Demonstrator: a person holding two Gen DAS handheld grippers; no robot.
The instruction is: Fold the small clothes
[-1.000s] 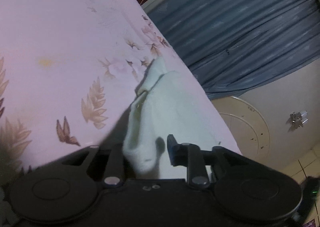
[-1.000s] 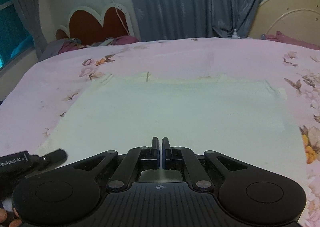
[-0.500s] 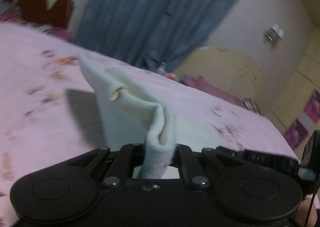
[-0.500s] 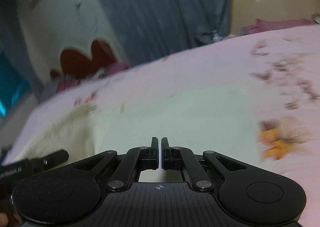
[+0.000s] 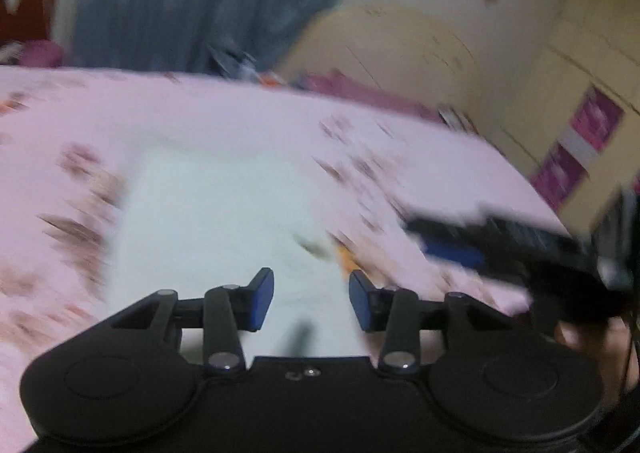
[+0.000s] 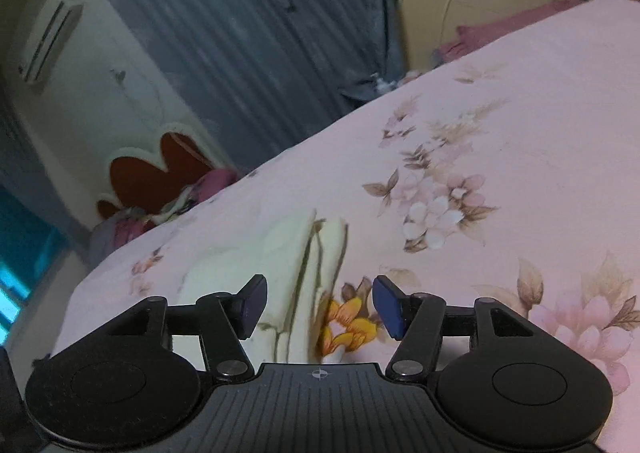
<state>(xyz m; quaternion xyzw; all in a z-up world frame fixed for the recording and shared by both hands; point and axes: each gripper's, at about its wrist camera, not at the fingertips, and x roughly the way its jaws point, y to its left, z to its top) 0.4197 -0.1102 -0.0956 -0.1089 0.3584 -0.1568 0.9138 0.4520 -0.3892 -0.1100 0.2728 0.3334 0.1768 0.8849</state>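
Note:
A pale cream cloth [image 5: 208, 209] lies folded on the pink floral bedsheet [image 5: 248, 121]. In the blurred left wrist view my left gripper [image 5: 311, 299] is open and empty just above its near edge. In the right wrist view the cloth [image 6: 280, 257] shows stacked folded edges, and my right gripper [image 6: 319, 305] is open and empty over its right edge. The right gripper also shows at the right of the left wrist view [image 5: 500, 237].
The pink sheet [image 6: 500, 133] stretches to the right of the cloth. A grey-blue curtain [image 6: 240, 33] and a red heart-shaped headboard [image 6: 160, 173] stand behind the bed. A cream round panel [image 5: 400, 49] leans at the far right.
Both grippers have opened. The left one has let go of the cloth it held up, and the cloth now lies flat and folded. Both cameras have swung.

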